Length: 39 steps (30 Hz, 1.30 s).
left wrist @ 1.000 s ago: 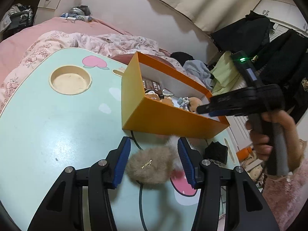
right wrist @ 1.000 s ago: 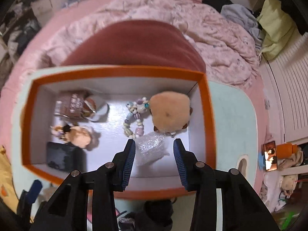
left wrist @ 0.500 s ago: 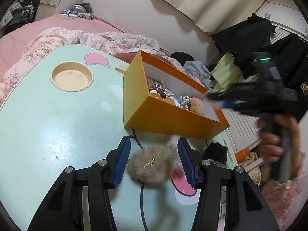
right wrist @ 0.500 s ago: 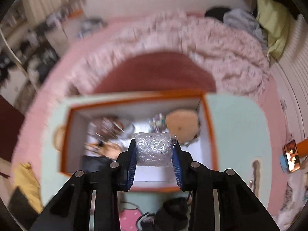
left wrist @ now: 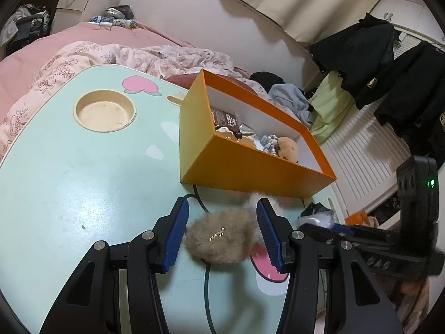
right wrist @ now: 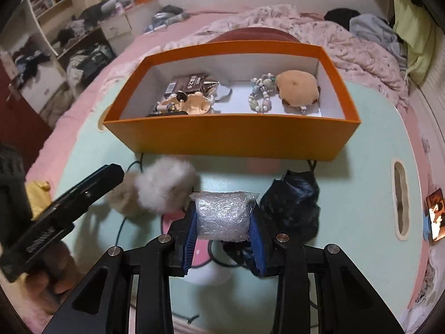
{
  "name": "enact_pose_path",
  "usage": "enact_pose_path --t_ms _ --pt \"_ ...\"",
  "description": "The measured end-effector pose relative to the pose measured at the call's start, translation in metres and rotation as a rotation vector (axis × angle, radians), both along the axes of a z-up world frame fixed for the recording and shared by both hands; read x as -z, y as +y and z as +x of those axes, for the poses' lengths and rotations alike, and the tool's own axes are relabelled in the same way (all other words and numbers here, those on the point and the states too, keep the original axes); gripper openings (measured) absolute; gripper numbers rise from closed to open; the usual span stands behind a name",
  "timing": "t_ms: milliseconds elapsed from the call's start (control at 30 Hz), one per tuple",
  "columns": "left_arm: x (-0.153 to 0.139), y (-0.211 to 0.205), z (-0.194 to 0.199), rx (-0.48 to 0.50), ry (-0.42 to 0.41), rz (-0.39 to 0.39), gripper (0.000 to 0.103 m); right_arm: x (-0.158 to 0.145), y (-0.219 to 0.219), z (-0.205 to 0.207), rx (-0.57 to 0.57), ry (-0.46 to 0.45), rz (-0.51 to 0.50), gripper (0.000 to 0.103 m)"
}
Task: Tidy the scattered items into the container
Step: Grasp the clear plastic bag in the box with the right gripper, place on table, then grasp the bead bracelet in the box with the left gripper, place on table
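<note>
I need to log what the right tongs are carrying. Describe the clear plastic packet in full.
The clear plastic packet is a small crinkled bag of glossy, see-through film, puffed into a rough block with a flat sealed top edge. The blue pads of the right tongs clamp its two sides. It is held above the mint table, in front of the orange box, outside it.

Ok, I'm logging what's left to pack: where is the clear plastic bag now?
In the right wrist view the clear plastic bag is clamped in the right gripper above the table, in front of the orange box, between the fluffy earmuffs and a black bundle.
</note>
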State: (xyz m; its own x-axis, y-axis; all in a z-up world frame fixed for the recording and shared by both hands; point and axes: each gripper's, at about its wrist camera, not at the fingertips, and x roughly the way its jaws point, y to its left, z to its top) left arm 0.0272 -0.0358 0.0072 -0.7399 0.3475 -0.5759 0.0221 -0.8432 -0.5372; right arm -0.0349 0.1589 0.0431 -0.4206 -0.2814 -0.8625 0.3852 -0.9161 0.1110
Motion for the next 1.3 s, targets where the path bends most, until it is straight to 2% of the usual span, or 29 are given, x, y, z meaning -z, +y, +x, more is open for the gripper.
enact_pose_path --t_ms 100,167,200,267,333,467,533,733,800,900,1033,1100,1200,1300 --pt "-0.001 0.003 0.000 0.003 -0.005 -0.024 0.052 0.001 -0.003 0.002 0.008 0.060 0.010 0.042" --pt "-0.003 0.004 0.002 0.003 0.001 -0.038 0.052 -0.006 0.000 0.008 0.021 0.128 -0.013 0.060" --pt "-0.003 0.005 0.002 0.003 0.002 -0.041 0.052 -0.010 0.003 0.013 0.028 0.162 -0.031 0.064" --pt "-0.003 0.005 0.001 0.004 -0.002 -0.044 0.052 -0.019 0.014 0.022 0.052 0.244 -0.074 0.079" --pt "-0.003 0.005 0.000 0.004 -0.012 -0.047 0.052 -0.026 0.022 0.031 0.074 0.301 -0.091 0.085" --pt "-0.004 0.004 0.000 0.003 -0.009 -0.051 0.052 -0.023 0.043 0.048 0.140 0.367 -0.023 0.085" --pt "-0.003 0.005 0.000 0.005 -0.011 -0.050 0.052 -0.016 0.051 0.054 0.149 0.370 -0.010 0.085" --pt "-0.004 0.007 0.000 0.010 -0.016 -0.055 0.052 0.013 0.070 0.067 0.154 0.312 -0.005 0.085" --pt "-0.006 0.009 0.000 0.015 -0.013 -0.067 0.052 0.023 0.072 0.065 0.159 0.268 0.022 0.085" --pt "-0.012 0.013 -0.001 0.026 0.001 -0.093 0.052 0.034 0.076 0.061 0.158 0.211 0.005 0.085" --pt "-0.031 0.022 -0.005 0.054 0.030 -0.132 0.052 0.039 0.073 0.062 0.157 0.218 0.045 0.088" --pt "-0.048 0.032 -0.012 0.083 0.027 -0.129 0.052 0.041 0.071 0.062 0.150 0.223 0.061 0.090" --pt "-0.077 0.058 -0.034 0.191 0.019 -0.154 0.052 0.041 0.070 0.062 0.148 0.223 0.059 0.090" --pt "-0.091 0.083 -0.080 0.280 -0.085 -0.213 0.052 0.041 0.071 0.063 0.148 0.224 0.058 0.090"
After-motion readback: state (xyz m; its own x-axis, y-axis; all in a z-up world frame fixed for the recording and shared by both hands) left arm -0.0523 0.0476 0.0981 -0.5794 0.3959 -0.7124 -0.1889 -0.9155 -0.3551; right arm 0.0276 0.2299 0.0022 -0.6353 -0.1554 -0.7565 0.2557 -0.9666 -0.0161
